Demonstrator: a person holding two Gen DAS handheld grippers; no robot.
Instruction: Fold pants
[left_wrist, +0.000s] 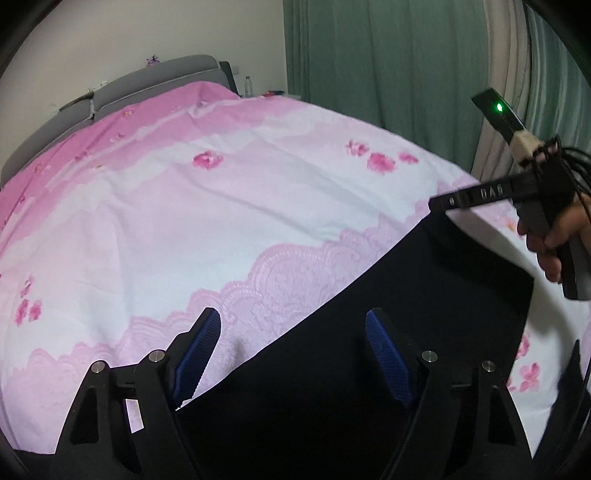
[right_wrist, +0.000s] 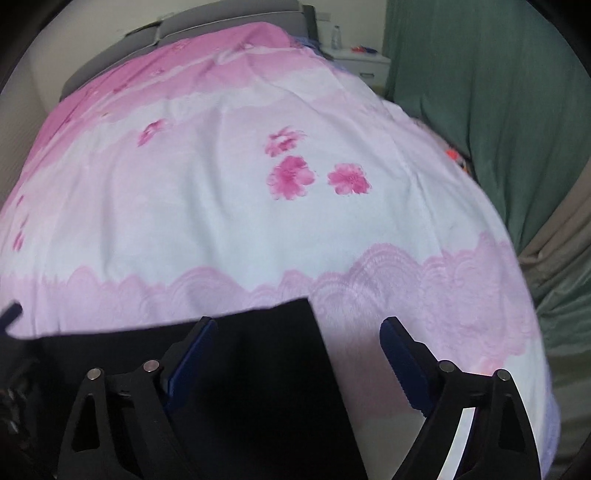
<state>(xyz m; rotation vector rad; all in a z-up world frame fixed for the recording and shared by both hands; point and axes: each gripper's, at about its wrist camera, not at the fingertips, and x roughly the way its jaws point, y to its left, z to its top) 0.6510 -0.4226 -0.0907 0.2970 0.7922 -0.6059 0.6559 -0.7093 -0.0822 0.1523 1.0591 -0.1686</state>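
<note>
Bedspread (left_wrist: 221, 206) under black pants (left_wrist: 369, 332); fingers (left_wrist: 201, 347) spread, empty.

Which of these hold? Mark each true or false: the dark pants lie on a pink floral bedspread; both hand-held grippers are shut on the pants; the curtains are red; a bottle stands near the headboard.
1. The dark fabric pants lie on the pink-and-white floral bedspread: true.
2. Both clamp the pants: false. The left hand-held gripper and right hand-held gripper stand open, nothing pinched.
3. Red curtains: false. The pleated curtains are green.
4. A clear plastic bottle stands near the grey padded headboard: true.
</note>
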